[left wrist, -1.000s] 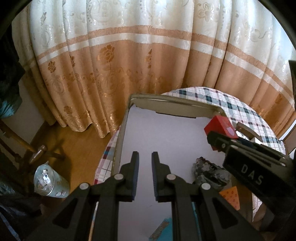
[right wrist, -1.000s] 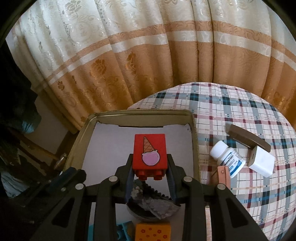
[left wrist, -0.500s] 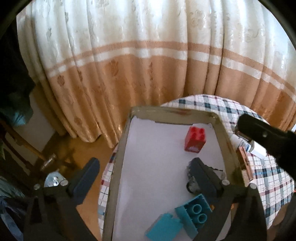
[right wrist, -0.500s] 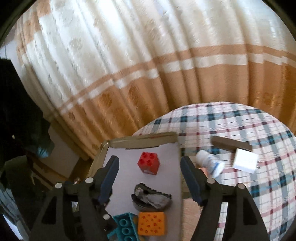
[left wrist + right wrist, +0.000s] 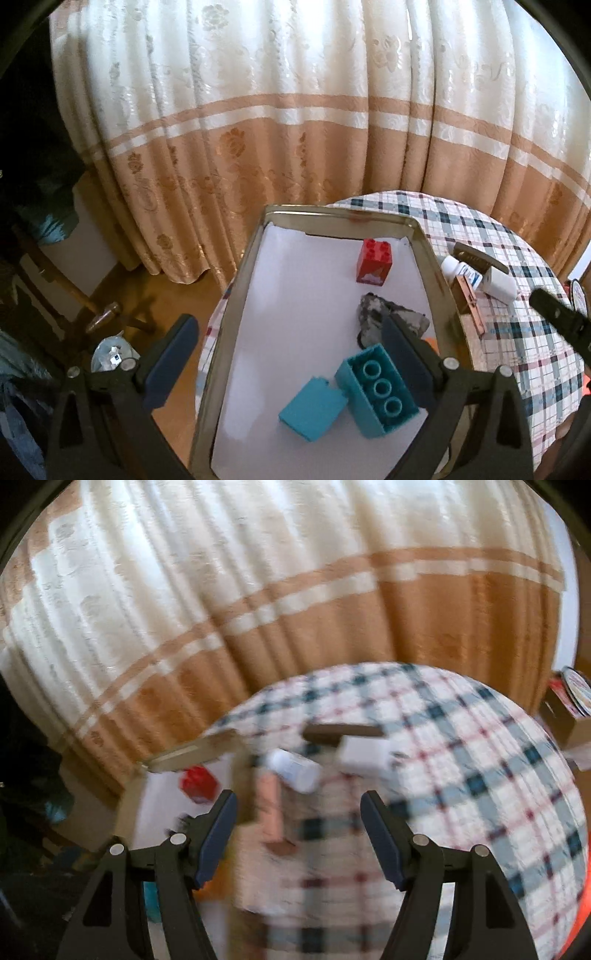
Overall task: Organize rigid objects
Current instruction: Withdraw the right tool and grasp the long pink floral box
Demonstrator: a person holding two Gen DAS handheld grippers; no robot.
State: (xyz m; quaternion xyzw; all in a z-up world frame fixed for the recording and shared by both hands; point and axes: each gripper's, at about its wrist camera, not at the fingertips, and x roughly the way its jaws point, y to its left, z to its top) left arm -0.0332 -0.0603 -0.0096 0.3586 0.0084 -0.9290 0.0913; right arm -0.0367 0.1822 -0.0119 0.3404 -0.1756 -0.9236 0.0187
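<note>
Red brick [image 5: 372,260] upright in tray [image 5: 236,291], both tools spread wide, apparently empty.

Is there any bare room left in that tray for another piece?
Yes. The tray's whole left half is bare white lining, from the far wall down past the teal blocks. Its right side is crowded: red block, a dark grey lump, then the teal ones.

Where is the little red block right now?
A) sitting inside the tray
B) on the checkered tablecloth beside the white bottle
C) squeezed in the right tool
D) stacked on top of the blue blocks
A: the red block stands by itself on the white lining near the far end of the tray, with nothing gripping it.
</note>
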